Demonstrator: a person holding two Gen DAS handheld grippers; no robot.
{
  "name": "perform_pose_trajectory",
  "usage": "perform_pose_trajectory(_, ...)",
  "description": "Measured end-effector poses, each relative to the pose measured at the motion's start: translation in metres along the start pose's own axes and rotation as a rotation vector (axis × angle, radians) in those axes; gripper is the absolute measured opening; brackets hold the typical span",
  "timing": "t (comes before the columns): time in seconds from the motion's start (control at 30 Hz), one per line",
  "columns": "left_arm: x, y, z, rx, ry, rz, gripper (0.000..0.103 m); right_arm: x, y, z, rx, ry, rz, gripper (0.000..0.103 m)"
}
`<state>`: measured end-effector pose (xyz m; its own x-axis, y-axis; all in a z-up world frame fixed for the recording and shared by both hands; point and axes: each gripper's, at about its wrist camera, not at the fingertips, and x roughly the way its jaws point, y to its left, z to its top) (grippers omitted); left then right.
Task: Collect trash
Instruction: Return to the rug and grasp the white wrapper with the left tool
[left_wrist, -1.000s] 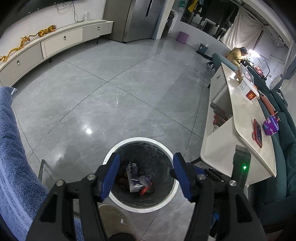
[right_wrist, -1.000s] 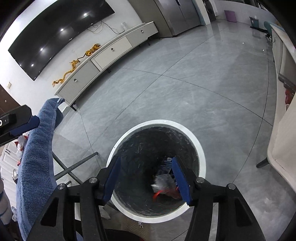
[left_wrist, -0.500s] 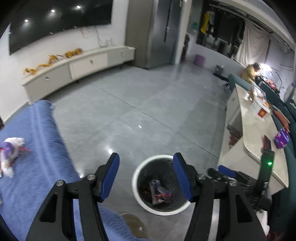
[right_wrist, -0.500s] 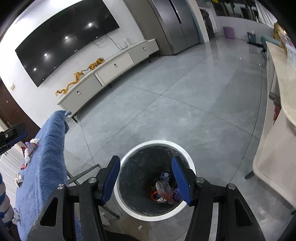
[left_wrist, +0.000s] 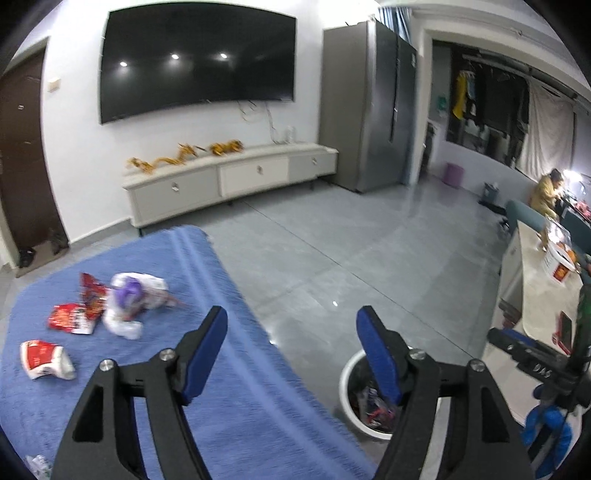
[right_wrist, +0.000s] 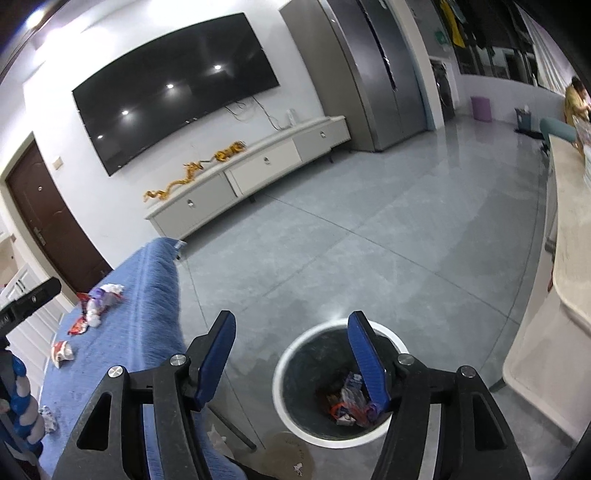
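Note:
On the blue towel-covered table (left_wrist: 229, 369) lie a white and purple plastic bag (left_wrist: 129, 299), red snack wrappers (left_wrist: 72, 317) and a white and red wrapper (left_wrist: 44, 360). My left gripper (left_wrist: 291, 332) hangs over the table's right edge, its jaws opening with nothing between them. The white-rimmed trash bin (left_wrist: 345, 376) stands on the floor to the right, behind the right finger, with wrappers inside. My right gripper (right_wrist: 291, 339) hovers above the bin (right_wrist: 290, 349), its jaws also opening and empty. Several discarded wrappers (right_wrist: 351, 402) lie at the bin's bottom. The table's trash (right_wrist: 99, 299) shows at left.
A long beige counter (left_wrist: 532, 280) runs along the right, close to the bin. Grey tiled floor (right_wrist: 369, 240) stretches to a low white cabinet (left_wrist: 229, 181) under a wall television. A tall grey fridge (left_wrist: 365, 118) stands beside it. A person (left_wrist: 546, 192) sits far right.
Both grippers have risen and tipped up from over the bin. The left one swung left, bringing the blue table and its trash into view. Both pairs of jaws stand wider.

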<state>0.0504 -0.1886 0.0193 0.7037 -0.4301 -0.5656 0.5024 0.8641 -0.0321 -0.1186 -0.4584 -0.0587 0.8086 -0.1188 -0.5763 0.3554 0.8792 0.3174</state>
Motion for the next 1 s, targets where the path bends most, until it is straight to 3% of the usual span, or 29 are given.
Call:
perform_pose_trajectory(0.37, -0.06, 0.071, -0.012, -0.092, -0.112, 0.098, 0.075, -0.018, 0.07, 0.017, -0.114, -0.057, 0.045, 0.068)
perform_pose_trajectory(0.6, -0.086, 0.119, -0.028, -0.165, -0.151, 0.147, 0.082, -0.02, 0.116, 0.02, -0.186, -0.07, 0.059, 0.076)
perform_pose_trajectory(1.0, -0.137, 0.213, -0.067, -0.268, -0.185, 0.289, 0.083, -0.023, 0.194, 0.021, -0.301, -0.095, 0.114, 0.082)
